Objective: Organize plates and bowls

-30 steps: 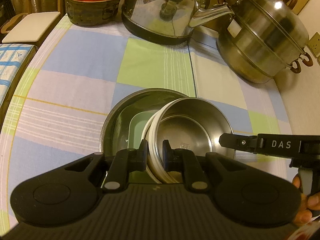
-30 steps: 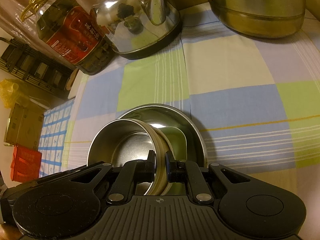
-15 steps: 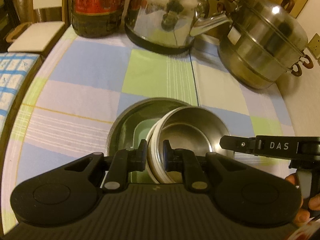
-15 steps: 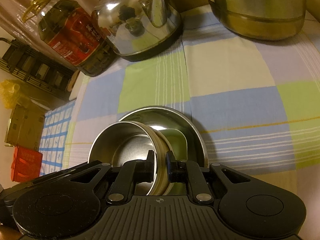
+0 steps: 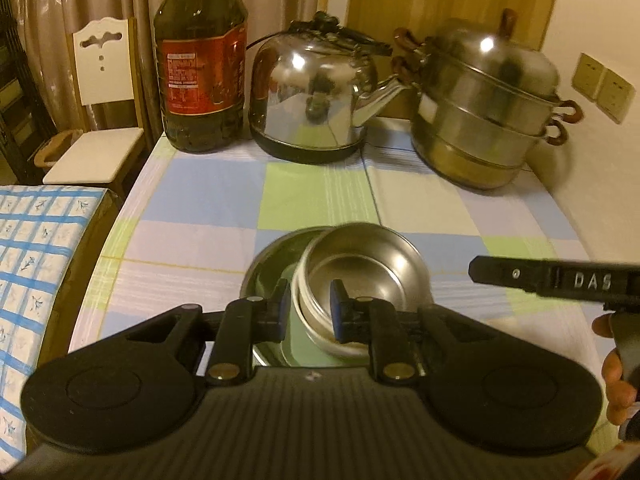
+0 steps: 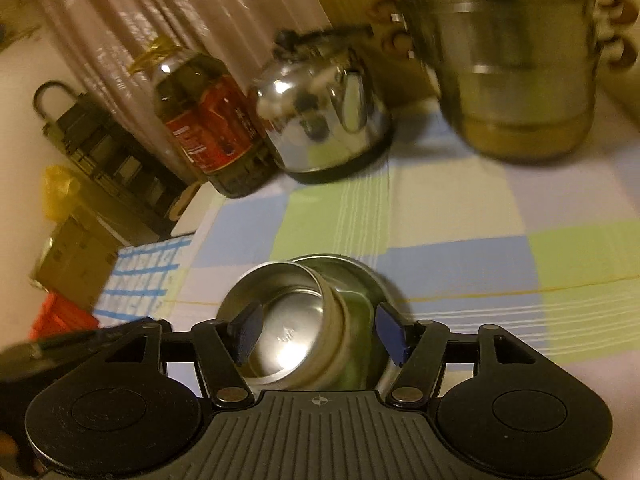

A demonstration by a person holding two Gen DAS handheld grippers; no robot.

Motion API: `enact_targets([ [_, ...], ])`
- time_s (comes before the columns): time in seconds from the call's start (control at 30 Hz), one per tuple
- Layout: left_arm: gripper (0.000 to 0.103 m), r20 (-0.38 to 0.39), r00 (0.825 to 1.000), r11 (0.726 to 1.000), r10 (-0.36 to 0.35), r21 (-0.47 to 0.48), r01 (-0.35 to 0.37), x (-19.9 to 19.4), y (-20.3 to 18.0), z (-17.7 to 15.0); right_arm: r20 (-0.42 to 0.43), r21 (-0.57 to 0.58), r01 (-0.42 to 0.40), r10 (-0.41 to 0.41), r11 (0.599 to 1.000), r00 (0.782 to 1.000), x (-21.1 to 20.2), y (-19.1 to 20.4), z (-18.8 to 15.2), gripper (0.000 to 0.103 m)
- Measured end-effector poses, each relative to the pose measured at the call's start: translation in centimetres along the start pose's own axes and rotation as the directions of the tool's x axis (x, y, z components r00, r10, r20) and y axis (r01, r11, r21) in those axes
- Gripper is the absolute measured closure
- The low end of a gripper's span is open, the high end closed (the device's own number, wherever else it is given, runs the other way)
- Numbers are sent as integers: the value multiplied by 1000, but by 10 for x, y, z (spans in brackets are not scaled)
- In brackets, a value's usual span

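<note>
A small steel bowl (image 5: pixel 362 266) sits tilted inside a wider, shallow steel bowl (image 5: pixel 266 276) near the front middle of the tabletop (image 5: pixel 208 200), its cream-coloured outer wall leaning toward the left side of the big one. Under it, in the bottom of the wide bowl, lies a pale green dish (image 5: pixel 302 344), partly covered. The small bowl itself is bare inside; only glare from the lamp shows on its floor.

The left gripper (image 5: pixel 308 314) has its two fingers spread a little, one outside the small bowl's near rim and one inside it; there is a gap at each pad, so it straddles the rim without pinching it. The right gripper (image 6: pixel 320 334) is spread wide, its blue-padded fingers standing on either side of the small bowl (image 6: pixel 282 322) and clear of it, with nothing held. From the left wrist view the right gripper's black body (image 5: pixel 560 282), marked DAS, reaches in from the right, just beside the bowls.

At the back of the checked cloth stand a large oil bottle (image 5: pixel 200 64) with dark contents and a red label, a shiny kettle (image 5: pixel 312 92), and a stacked steel steamer (image 5: pixel 484 108) with its lid on. A white chair (image 5: pixel 96 136) stands off the far left corner.
</note>
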State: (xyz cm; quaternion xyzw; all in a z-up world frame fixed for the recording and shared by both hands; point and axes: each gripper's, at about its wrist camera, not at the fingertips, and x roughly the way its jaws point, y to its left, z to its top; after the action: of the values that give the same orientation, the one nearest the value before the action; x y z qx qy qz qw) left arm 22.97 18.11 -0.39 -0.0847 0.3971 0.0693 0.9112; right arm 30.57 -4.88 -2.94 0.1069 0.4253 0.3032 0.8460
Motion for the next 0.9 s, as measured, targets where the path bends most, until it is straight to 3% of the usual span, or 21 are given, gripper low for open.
enact_targets([
  [0.33,84,-6,1000,1000,-1,16,1,-53,-46,-60,-27,-97,77,-80,992,996,-63,-4,-67,40],
  [0.63,84,-52,999,1000,-17,7,17,-84,-90,-109,-88,-53,37,-42,998,995,-109,-24,-110,40],
  [0.9,84,-75,997,1000,-8,7,8,-110,-126,-146,-106,-110,48,-60,993,993,-146,-29,-137,40],
])
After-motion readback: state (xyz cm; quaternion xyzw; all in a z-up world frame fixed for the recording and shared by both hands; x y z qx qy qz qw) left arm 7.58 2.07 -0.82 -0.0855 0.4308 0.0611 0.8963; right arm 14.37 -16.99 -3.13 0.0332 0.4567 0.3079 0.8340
